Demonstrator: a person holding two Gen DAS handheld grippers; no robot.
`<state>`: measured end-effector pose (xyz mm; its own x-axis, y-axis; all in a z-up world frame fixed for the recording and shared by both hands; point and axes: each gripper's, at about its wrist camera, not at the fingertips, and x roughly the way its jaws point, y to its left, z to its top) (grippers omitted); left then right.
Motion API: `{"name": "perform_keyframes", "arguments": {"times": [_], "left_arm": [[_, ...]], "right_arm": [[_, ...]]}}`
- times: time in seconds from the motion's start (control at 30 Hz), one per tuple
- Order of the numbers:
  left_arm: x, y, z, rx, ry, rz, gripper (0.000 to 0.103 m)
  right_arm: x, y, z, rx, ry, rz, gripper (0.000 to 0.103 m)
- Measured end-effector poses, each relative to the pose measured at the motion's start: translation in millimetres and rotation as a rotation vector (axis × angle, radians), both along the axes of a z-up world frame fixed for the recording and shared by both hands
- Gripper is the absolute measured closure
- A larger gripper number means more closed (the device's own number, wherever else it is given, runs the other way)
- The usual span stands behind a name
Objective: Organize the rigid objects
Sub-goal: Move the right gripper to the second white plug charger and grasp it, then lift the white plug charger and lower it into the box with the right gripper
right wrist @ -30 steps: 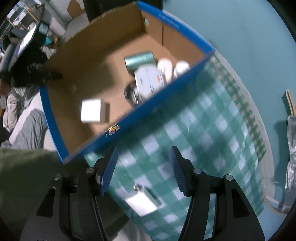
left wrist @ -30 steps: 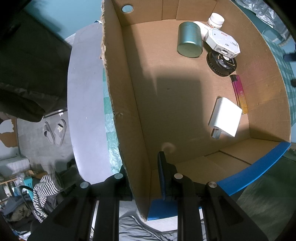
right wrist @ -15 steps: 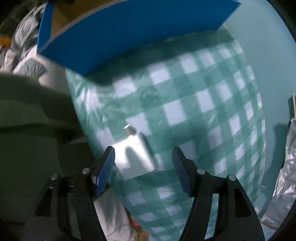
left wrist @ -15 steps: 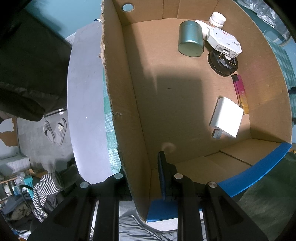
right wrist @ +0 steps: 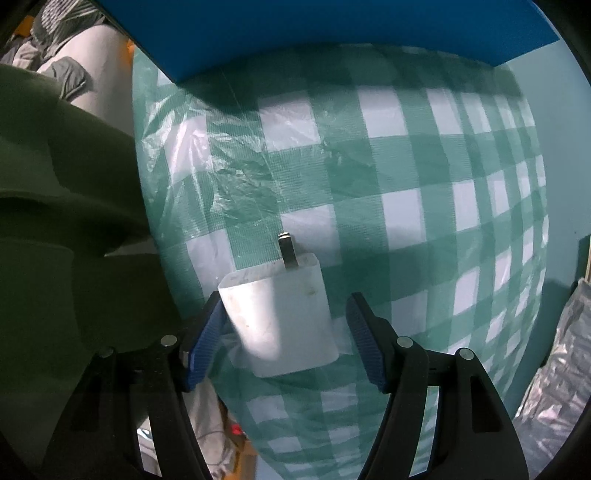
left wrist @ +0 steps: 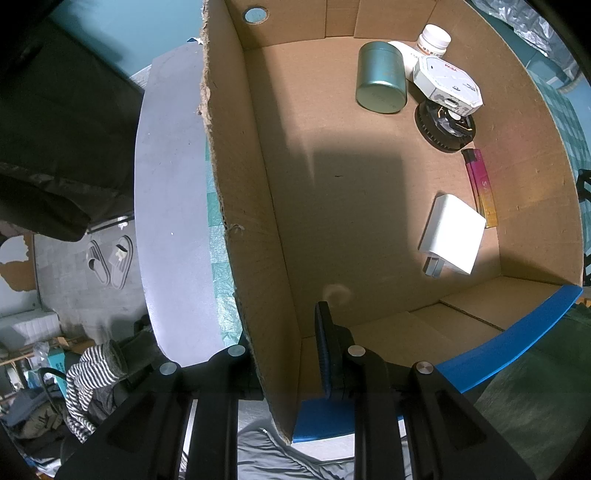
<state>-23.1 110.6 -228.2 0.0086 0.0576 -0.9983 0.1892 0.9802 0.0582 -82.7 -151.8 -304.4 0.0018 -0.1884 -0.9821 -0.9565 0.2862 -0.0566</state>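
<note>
My left gripper (left wrist: 284,332) is shut on the near side wall of the cardboard box (left wrist: 243,206), one finger inside and one outside. On the box floor lie a white charger (left wrist: 452,236), a pink and yellow lighter (left wrist: 480,188), a green tin (left wrist: 380,83), a white octagonal box (left wrist: 447,83) on a black round part (left wrist: 445,123), and a white bottle (left wrist: 434,40). My right gripper (right wrist: 286,325) is open around a white plug adapter (right wrist: 280,314) lying on the checked cloth (right wrist: 406,177). Its left pad touches the adapter; the right pad stands apart.
The box's blue outer wall (right wrist: 332,33) stands just beyond the adapter. A person's dark green sleeve (right wrist: 66,221) is at the left. Crinkled silver foil (right wrist: 554,387) lies at the right table edge. The grey table edge (left wrist: 170,221) and the floor with slippers (left wrist: 109,258) are left of the box.
My right gripper has moved down and towards the adapter, which now sits between the open fingers. The left gripper has held still on the box wall.
</note>
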Motion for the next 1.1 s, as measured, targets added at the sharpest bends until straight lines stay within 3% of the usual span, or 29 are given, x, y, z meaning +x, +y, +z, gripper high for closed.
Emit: {"name": "perform_keyframes", "arguments": {"times": [0.1, 0.2, 0.73, 1.1], "left_arm": [[-0.1, -0.3, 0.1, -0.001, 0.000, 0.000, 0.083], [-0.1, 0.3, 0.0, -0.001, -0.001, -0.001, 0.083], [0.6, 0.3, -0.7, -0.001, 0.001, -0.002, 0.083], [2.6, -0.4, -1.0, -0.005, 0.002, -0.003, 0.083]], "right_arm": [[1.4, -0.7, -7.4, -0.003, 0.024, -0.029, 0.045], [5.7, 0.0, -10.2, 0.008, 0.027, -0.078, 0.049], [50.1, -15.0, 8.4, 0.086, 0.075, -0.409, 0.050], [95.5, -5.0, 42.2, 0.139, 0.057, -0.500, 0.050]]}}
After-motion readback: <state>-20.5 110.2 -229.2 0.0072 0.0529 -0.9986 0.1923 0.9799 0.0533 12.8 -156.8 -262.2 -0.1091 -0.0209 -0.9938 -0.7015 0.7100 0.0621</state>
